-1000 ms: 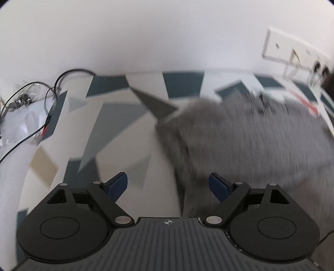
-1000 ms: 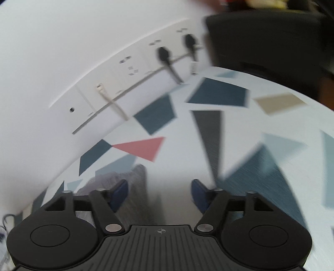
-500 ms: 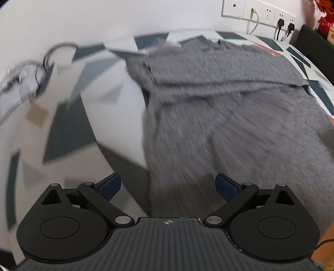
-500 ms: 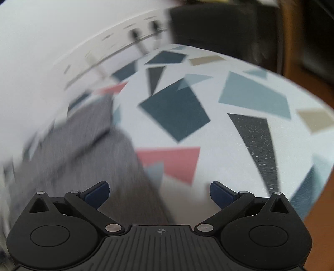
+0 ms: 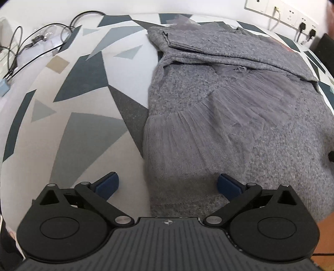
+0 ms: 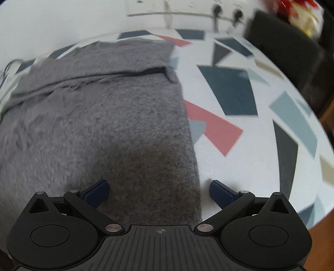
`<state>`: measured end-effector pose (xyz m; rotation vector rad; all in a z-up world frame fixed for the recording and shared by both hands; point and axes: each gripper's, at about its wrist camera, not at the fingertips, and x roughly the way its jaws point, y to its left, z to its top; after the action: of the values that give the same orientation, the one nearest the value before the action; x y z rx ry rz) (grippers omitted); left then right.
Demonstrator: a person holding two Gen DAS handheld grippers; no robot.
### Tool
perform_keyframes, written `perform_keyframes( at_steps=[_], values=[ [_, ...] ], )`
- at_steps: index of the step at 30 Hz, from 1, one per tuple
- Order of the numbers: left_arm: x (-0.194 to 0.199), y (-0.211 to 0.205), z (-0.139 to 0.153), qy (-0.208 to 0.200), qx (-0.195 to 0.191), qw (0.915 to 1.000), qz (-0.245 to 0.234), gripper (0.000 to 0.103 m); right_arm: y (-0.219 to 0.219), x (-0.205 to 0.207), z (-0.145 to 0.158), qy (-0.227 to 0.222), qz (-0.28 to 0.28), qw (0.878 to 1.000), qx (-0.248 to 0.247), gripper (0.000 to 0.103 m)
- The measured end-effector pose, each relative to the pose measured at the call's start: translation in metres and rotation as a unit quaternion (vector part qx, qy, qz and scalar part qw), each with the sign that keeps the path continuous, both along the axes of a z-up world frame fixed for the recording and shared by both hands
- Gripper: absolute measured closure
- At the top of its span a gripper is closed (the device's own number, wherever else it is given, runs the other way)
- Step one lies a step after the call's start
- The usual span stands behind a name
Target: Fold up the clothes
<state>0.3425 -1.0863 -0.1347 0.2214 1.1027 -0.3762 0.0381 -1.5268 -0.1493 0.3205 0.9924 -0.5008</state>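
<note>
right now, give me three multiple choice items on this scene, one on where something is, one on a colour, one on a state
1. Where do the wall sockets sit?
A. on the wall beyond the table's far edge
B. on the floor
C. under the garment

2. What colour is the knit garment?
A. red
B. grey
C. green

3. How does the left gripper stand?
A. shut on the garment
B. open, holding nothing
C. shut on a cable

Answers:
1. A: the sockets show on the white wall past the patterned tablecloth.
2. B: both views show grey fuzzy knit.
3. B: its blue pads stand wide apart over the garment's near left corner, pressing on nothing; the jaws have just been opening.
</note>
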Motion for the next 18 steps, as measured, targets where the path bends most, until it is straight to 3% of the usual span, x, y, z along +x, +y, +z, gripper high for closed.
perform_keyframes(
  at_steps=[9,18],
  values=[
    [-0.002,-0.004,0.001,0.007,0.003,0.9989,0.046,0.0,-0.004,0.001,-0.001,0.0,0.005,1.0,0.003,0.001],
    [-0.014,0.003,0.001,-0.013,-0.008,0.9994,0.03,0.0,-0.003,-0.006,-0.001,-0.01,0.021,1.0,-0.002,0.001]
  ],
)
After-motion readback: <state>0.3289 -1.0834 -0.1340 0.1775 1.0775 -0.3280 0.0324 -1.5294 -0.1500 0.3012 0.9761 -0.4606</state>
